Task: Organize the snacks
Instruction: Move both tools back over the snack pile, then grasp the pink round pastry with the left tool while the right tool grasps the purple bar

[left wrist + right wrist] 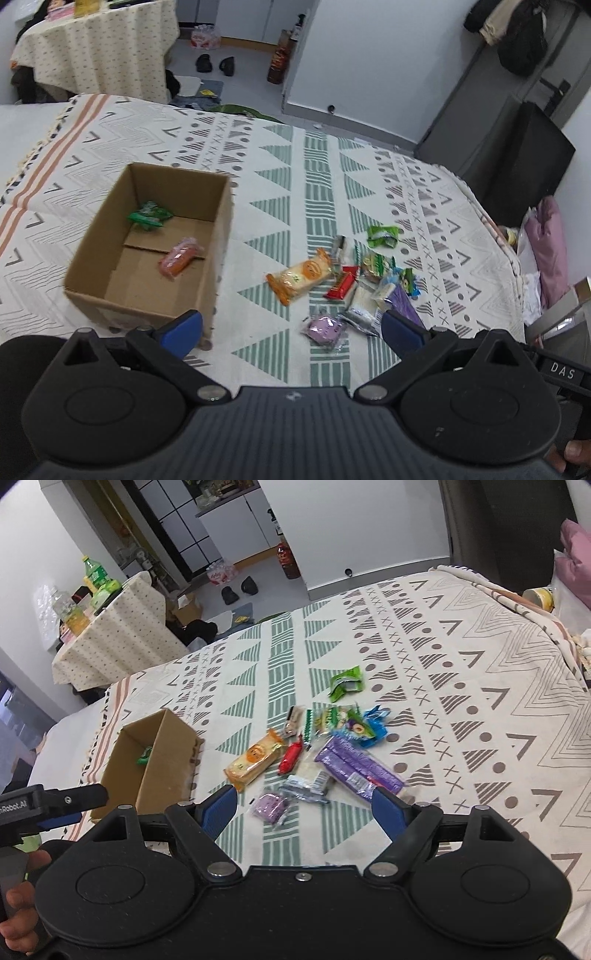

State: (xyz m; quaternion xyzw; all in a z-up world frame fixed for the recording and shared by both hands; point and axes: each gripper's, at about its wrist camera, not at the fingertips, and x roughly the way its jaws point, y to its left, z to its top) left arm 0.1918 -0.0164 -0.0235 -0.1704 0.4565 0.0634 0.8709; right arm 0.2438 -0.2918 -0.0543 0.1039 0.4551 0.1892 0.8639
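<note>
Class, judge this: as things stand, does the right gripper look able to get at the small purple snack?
Probably yes. The right gripper is open and empty, and the purple snack lies just ahead between its jaws, at the pile's near edge with nothing on top.

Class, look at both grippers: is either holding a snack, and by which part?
Nothing is held. The left gripper and right gripper are both open and empty above the snacks.

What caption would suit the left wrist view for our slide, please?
Open left gripper above the patterned blanket, cardboard box holding two snacks.

pink snack (180, 257) blurred, box (155, 764) interior mostly hidden
</note>
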